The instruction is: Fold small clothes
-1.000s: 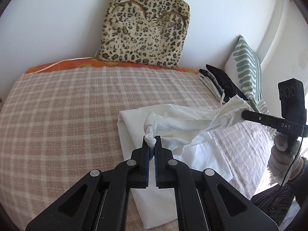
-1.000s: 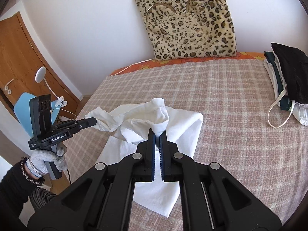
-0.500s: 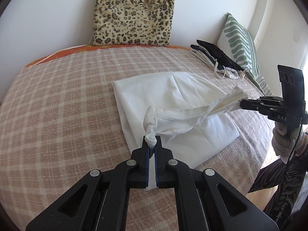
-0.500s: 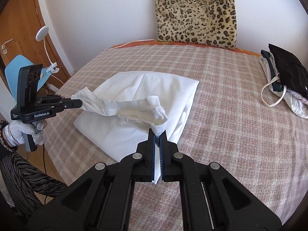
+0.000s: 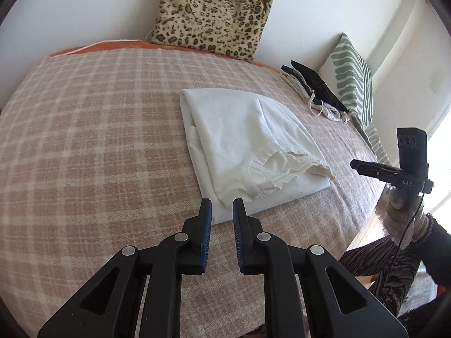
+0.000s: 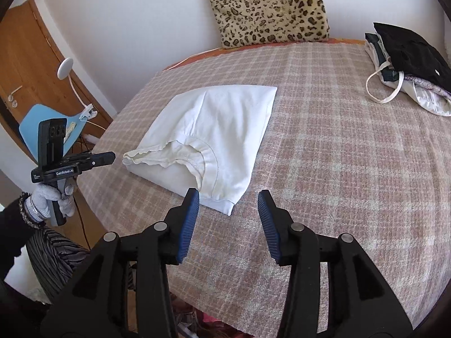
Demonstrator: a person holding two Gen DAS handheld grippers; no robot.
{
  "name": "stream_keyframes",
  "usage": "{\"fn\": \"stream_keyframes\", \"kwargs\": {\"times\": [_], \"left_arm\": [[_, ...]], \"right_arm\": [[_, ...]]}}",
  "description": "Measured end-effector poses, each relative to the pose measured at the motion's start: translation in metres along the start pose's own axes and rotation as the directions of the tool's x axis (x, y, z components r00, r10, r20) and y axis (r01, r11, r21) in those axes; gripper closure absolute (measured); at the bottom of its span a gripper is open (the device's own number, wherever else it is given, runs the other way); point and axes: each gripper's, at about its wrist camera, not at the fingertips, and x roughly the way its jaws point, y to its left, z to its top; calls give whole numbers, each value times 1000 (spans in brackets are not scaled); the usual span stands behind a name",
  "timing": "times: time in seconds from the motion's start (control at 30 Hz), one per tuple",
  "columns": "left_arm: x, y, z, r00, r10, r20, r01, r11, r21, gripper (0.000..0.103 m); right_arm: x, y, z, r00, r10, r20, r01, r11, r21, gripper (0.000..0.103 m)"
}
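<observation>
Left wrist view: the folded white garment (image 5: 248, 149) lies on the bed (image 5: 84, 140) toward its near edge, long axis running away, its corner just ahead of the left gripper (image 5: 222, 211), released and nearer. The right gripper (image 6: 229, 205), also released, hovers beside the opposite corner.

The folded garment (image 5: 248, 152) is being borne flat on the blanket (image 5: 93, 146), near the bed's front edge. Behind it, at the far edge, a cushion (image 5: 214, 14) is being propped against the wall. To the right, well apart from the garment, a pile of clothes (image 6: 406, 64) is lying on the blanket, with a pillow (image 5: 352, 79) set just behind it. The left gripper (image 5: 222, 219) is being held just before the garment's near corner, and the right gripper (image 6: 229, 205) is being held at its other near corner; the 2 are well apart.
</observation>
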Motion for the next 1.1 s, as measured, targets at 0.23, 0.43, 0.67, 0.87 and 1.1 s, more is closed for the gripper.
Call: {"fn": "stream_keyframes", "kwargs": {"times": [0.23,0.43,0.67,0.87,1.1], "left_arm": [[14,16,6,989,-144,-16,136,959,-248,86],[34,12,3,984,-158,-76,127,941,-312,86],[36,21,1,977,-201,-65,156,894,-420,84],[43,23,0,976,-198,-90,135,876,-462,77],[45,20,0,979,-175,-101,109,878,-466,76]], "right_arm": [[24,-31,9,990,131,-47,-115,960,254,57],[40,-38,9,985,157,-69,-127,941,315,57],[47,-53,4,973,222,-67,-177,896,408,57],[53,-48,2,964,251,-83,-194,886,421,57],[48,-28,7,978,187,-94,-147,933,327,78]]}}
